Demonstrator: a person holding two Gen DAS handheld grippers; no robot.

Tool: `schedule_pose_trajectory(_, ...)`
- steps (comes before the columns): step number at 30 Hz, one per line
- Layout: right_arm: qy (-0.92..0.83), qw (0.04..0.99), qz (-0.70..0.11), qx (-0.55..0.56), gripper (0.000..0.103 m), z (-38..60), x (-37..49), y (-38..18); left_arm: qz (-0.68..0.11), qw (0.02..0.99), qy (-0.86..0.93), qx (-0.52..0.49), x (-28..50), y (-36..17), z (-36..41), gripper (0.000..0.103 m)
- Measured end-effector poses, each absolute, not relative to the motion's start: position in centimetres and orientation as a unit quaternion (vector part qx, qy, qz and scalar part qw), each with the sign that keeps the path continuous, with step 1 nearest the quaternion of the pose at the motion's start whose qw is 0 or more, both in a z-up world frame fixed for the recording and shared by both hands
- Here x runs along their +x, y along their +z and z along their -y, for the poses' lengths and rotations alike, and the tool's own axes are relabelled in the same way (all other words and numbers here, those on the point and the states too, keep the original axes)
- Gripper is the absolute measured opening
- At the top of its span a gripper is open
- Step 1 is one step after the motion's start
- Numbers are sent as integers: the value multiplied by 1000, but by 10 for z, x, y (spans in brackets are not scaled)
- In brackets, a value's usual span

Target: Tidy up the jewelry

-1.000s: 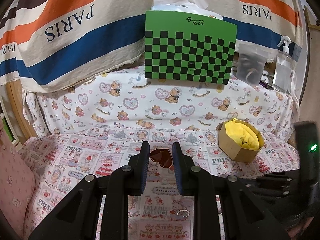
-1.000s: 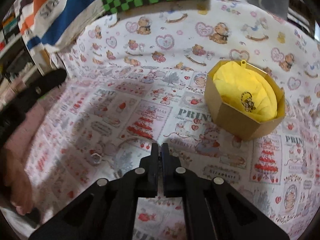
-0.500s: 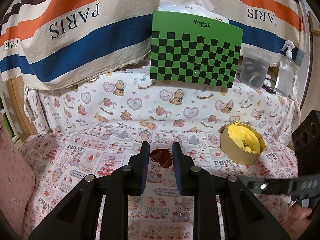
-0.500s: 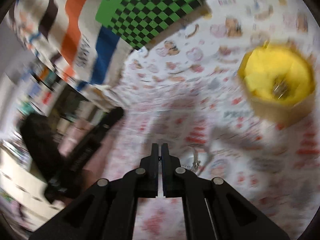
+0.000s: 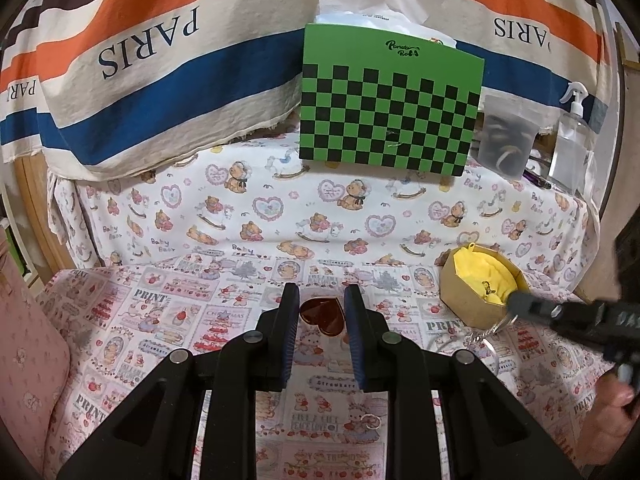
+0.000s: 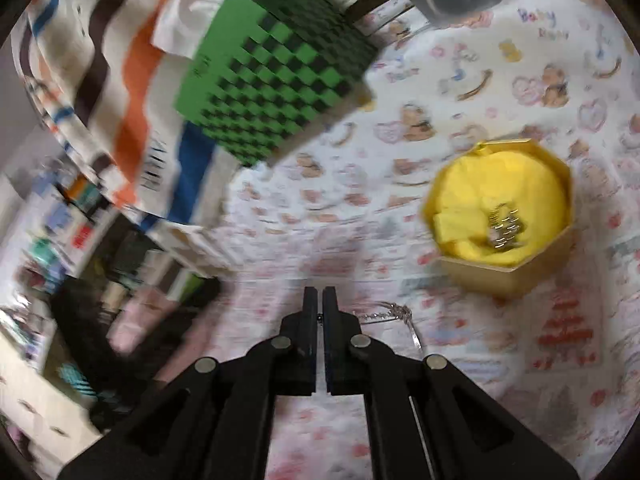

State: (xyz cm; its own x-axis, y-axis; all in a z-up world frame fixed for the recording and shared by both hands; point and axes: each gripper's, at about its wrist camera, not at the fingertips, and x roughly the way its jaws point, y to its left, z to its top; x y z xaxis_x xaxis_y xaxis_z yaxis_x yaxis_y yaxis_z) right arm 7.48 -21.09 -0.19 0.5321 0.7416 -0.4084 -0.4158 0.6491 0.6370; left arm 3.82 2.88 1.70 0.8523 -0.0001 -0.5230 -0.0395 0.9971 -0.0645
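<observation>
Gold-coloured cardboard octagonal box [image 6: 508,268] w/ soft yellow cloth lining sits on the printed-cloth counter [image 5: 168,312], one metal trinket already inside. Right claw [image 6: 319,300] is pinched closed on a thin silvery chain bracelet [image 6: 394,312], which dangles just short of the box, prob. for dropping in. Left claw [image 5: 322,312] is slightly parted, gripping nothing; a glossy red heart-shaped piece [image 5: 322,318] lies beyond it.

open cloth [image 5: 192,320] left, box [image 5: 476,304] right

The right gripper [image 6: 319,300] has lifted off the printed cloth [image 5: 224,312] with a thin silver chain [image 6: 394,314] pinched in its closed jaws. It now hangs just beside the yellow-lined box [image 5: 482,292]
</observation>
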Motion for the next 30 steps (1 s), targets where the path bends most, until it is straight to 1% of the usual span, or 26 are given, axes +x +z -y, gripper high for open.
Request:
schedule_pose_trajectory(2,324,873,-303,201,2,213,65,13,-271,962,9,-37,38,17,-28,22)
schedule_pose_trajectory(8,314,898,-237,196,2,238,52,44,-271,962,6,-34,38,16,-27,22)
schedule_pose_trajectory(15,262,923,-215,185,2,268,56,52,-269,962,-7,-36,38,17,-25,22)
schedule_pose_trajectory(19,243,928,-207,192,2,281,63,51,-284,957,-33,-41,47,22,-12,22)
schedule_pose_trajectory(26,225,937,-180,198,2,294,69,65,-302,948,-97,-31,74,46,32,22)
schedule_pose_trajectory(30,230,938,-168,198,2,293,78,74,-333,932,-135,-44,111,41,65,22)
